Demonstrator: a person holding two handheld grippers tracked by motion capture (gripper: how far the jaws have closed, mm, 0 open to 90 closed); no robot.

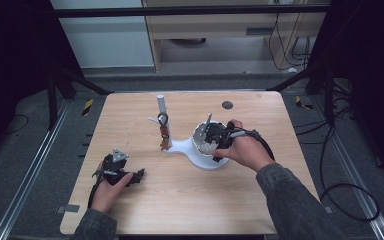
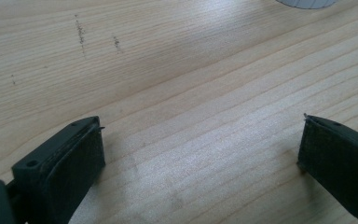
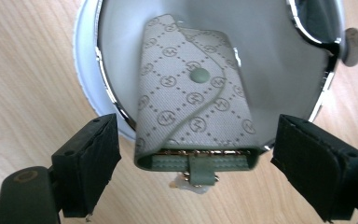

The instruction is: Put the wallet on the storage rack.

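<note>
The surface (image 1: pixel 190 200) is a pale wood-grain board with rounded corners, set on a dark grey carpeted floor (image 1: pixel 25 150) between metal rails; beyond its far edge stand a light wooden cabinet (image 1: pixel 220 30) and loose black cables (image 1: pixel 350 200). Right of centre on the board sits a white stand (image 1: pixel 180 147) with a flat curved base, a slim white post (image 1: pixel 163 112) rising from its far left end with dark keys and a ring hung on it. On the stand's right end sits a round white bowl (image 3: pixel 86 93) with a bright chromed rim and a smooth matte inside. In the bowl leans a key pouch (image 3: pixel 193 112) of beige woven canvas printed with a dotted diamond monogram, with a green snap stud on its folded flap and a green leather edge with gold hardware at its near end, which overhangs the rim. The right gripper (image 3: pixel 196 163) hovers over that near end, its black padded fingers (image 3: pixel 93 163) standing apart on either side of the pouch without pressing it. The left gripper (image 2: pixel 200 154) rests at the near left on bare wood, fingers (image 2: pixel 74 163) wide with nothing between them.
</note>
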